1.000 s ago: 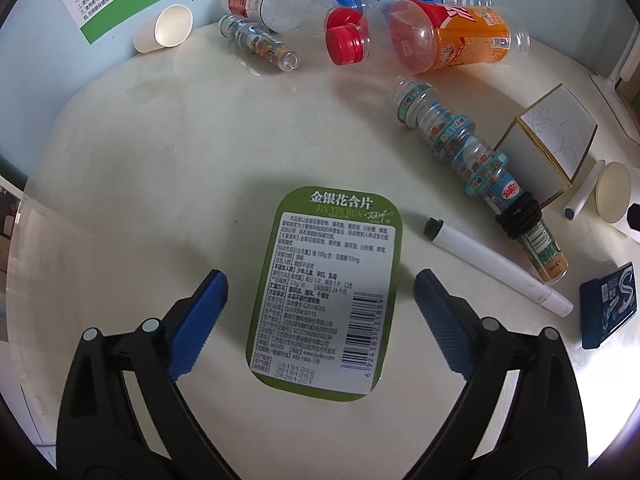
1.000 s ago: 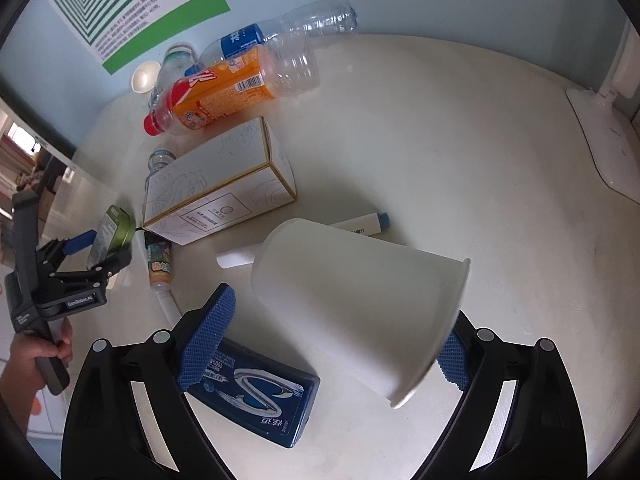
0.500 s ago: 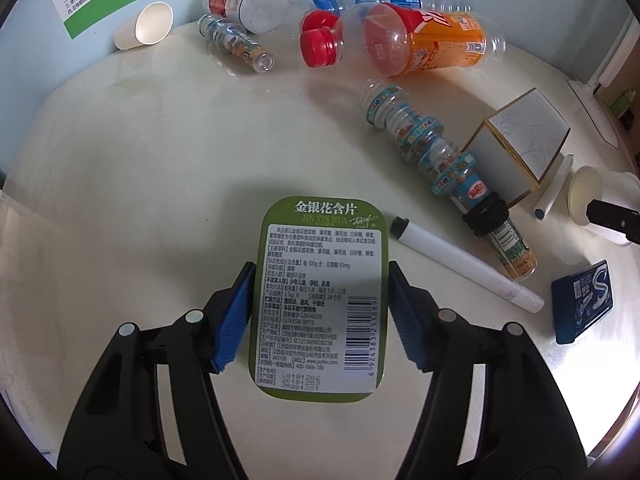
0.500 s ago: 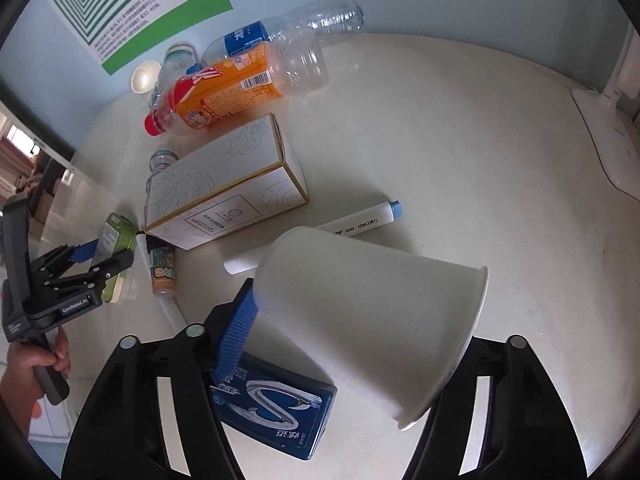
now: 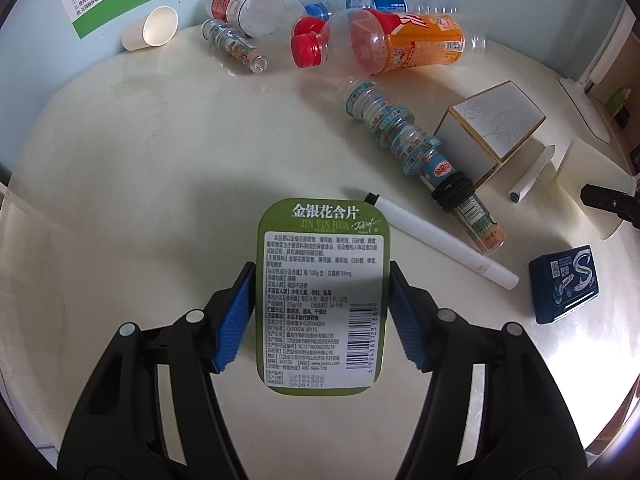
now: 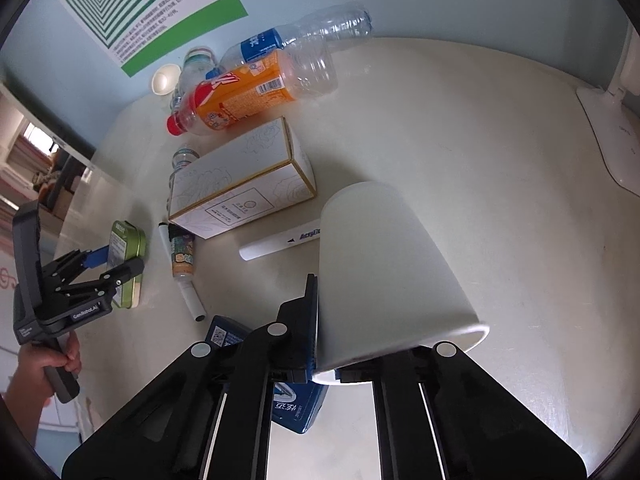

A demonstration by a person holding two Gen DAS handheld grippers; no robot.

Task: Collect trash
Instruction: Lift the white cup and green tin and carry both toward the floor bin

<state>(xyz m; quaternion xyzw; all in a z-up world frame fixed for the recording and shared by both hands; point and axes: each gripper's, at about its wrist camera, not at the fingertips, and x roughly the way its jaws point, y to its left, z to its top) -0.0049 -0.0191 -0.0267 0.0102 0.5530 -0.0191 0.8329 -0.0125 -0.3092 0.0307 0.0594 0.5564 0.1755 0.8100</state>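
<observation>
The left gripper [image 5: 320, 304] pinches a flat green rectangular metal tin [image 5: 322, 292] by its long sides, label up, above the cream counter [image 5: 160, 168]. The right gripper [image 6: 326, 334] is pressed together on the flattened rim of a white paper cup [image 6: 384, 268]. A dark blue gum box [image 6: 296, 404] lies just beneath that gripper.

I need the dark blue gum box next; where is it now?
In the left wrist view the dark blue gum box lies flat at the table's right edge, just past the white marker's tip.
</observation>
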